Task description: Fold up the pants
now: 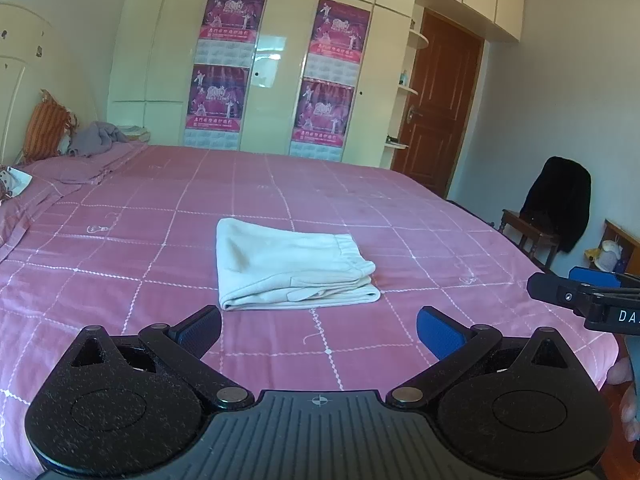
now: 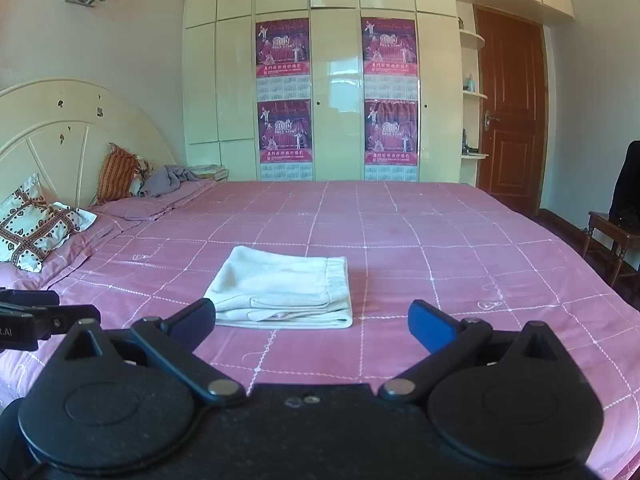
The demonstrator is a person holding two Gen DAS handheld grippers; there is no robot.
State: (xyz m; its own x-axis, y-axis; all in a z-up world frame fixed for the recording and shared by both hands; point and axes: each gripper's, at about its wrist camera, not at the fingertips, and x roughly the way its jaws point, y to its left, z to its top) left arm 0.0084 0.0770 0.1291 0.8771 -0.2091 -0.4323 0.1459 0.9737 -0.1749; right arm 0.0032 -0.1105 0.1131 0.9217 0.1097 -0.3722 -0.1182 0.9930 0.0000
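Cut off at the right edge: chair (image 2: 612, 236), the dark jacket (image 2: 628, 184) on it, right gripper (image 1: 552, 284). Too small to read: print on posters (image 1: 234, 32). Patterned pillow (image 1: 12, 182) clipped left.

Pale cream pants (image 1: 288, 266) are seen mid-frame on a pink bedspread (image 1: 400, 208) gridded with thin white lines. Magenta posters (image 2: 284, 92) are shown on cream wardrobe doors (image 2: 336, 92), upper centre; a brown door (image 2: 510, 108) at right.
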